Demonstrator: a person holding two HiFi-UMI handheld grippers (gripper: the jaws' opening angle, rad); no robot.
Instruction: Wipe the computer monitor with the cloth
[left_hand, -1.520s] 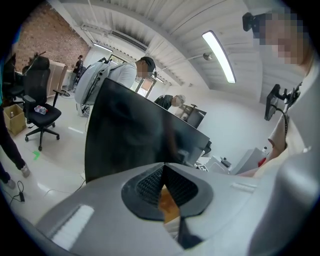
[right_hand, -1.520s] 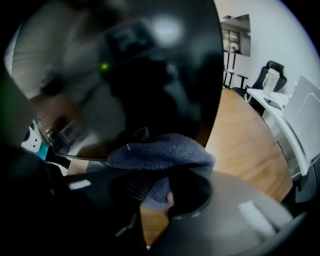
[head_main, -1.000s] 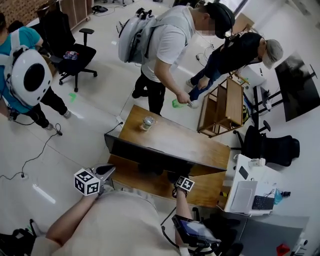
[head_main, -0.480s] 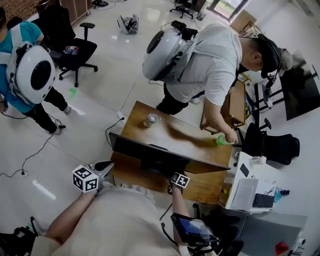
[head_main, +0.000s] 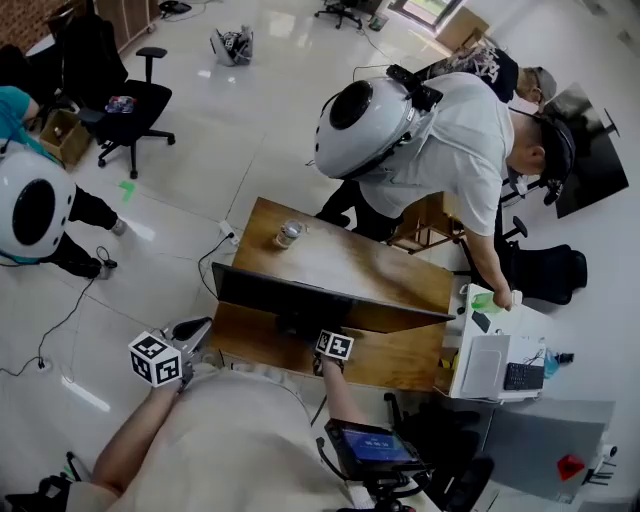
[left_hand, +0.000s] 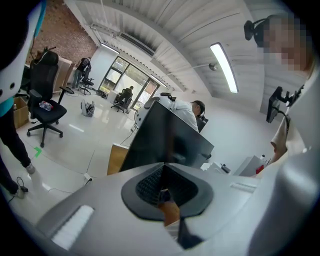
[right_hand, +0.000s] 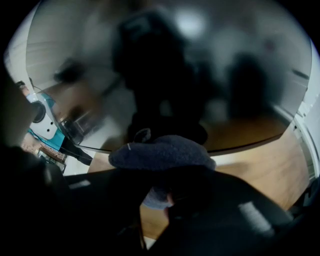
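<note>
Monitor (head_main: 300, 300) stands toward the table's (head_main: 340, 262) near edge. Head view: your right gripper (head_main: 333, 347) has slid left along its front, so the wipe is progressing. Left gripper view: left gripper (left_hand: 162, 192) closed, empty, off the monitor's left edge. Only the right gripper view shows the cloth (right_hand: 162, 152), clamped in your right gripper, close to the monitor.

We've got the monitor (head_main: 300, 298) upright on the wooden table (head_main: 400, 272): a thin black panel, screen dark and glossy. The cloth (right_hand: 162, 152) is a dark blue-grey fleecy wad pinched in the right gripper's (right_hand: 165, 196) jaws. It's bunched right at the screen's lower edge, and we can't confirm contact.
</note>
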